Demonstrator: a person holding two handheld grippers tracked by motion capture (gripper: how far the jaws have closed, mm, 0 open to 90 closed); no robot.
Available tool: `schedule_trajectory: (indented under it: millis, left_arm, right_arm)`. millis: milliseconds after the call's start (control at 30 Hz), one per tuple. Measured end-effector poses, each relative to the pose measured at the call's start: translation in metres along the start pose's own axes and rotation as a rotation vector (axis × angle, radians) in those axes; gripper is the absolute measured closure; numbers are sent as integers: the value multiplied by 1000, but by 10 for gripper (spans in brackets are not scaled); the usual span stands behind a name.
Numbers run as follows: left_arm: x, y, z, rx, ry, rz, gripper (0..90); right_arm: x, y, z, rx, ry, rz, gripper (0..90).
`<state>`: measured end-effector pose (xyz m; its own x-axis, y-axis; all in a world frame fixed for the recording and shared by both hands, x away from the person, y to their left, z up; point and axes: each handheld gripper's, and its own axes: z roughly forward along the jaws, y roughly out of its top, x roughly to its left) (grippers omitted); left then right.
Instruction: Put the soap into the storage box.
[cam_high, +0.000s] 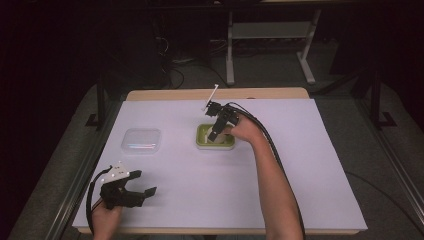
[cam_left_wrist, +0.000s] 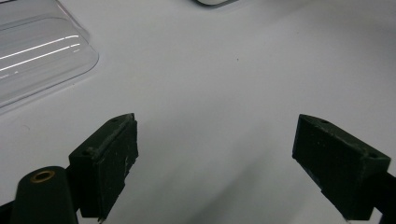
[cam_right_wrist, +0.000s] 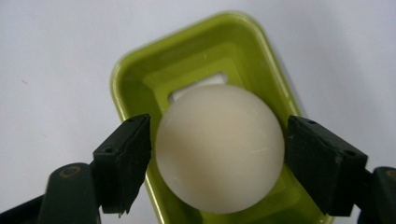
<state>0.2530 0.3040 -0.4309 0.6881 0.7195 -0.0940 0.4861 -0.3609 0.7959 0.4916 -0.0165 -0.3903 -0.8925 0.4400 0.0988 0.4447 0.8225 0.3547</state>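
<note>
Right gripper (cam_right_wrist: 219, 154): I have it over the green tray (cam_right_wrist: 128, 88), jaws on either side of the white ball (cam_right_wrist: 219, 147); whether they press it or stand just off it I cannot tell
Left gripper (cam_left_wrist: 215, 163): jaws wide apart, holding nothing, low near the front left corner of the counter (cam_high: 300, 165)
Ball: inside the tray, near the middle of the counter toward its far edge
Clear lid (cam_high: 142, 140): lying flat on the counter left of the tray, well apart from it
Progress: I judge the ball is at the tray, either being set in or taken out; the lid is off and untouched
Left to do: finish with the ball, then probably the lid
Surface: white sheet over a wooden top
Room: dim, dark floor, metal frame legs beyond the far edge
</note>
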Motion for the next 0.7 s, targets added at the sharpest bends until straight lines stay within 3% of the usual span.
schedule_trajectory:
  millis: [267,333,533,700]
  left_arm:
    - [-1,0,0,-1,0,-3,135]
    - [-2,0,0,-2,0,-4,135]
    - [-2,0,1,0,-1,1,135]
    - [-2,0,1,3,0,3,135]
  right_arm:
    - [6,-9,-18,-8,10,-3,217]
    - [9,-15,-23,-28,-12,-9,223]
    - [10,-40,-36,-70,2,23,221]
    - [14,-51,-37,-63,-2,30,208]
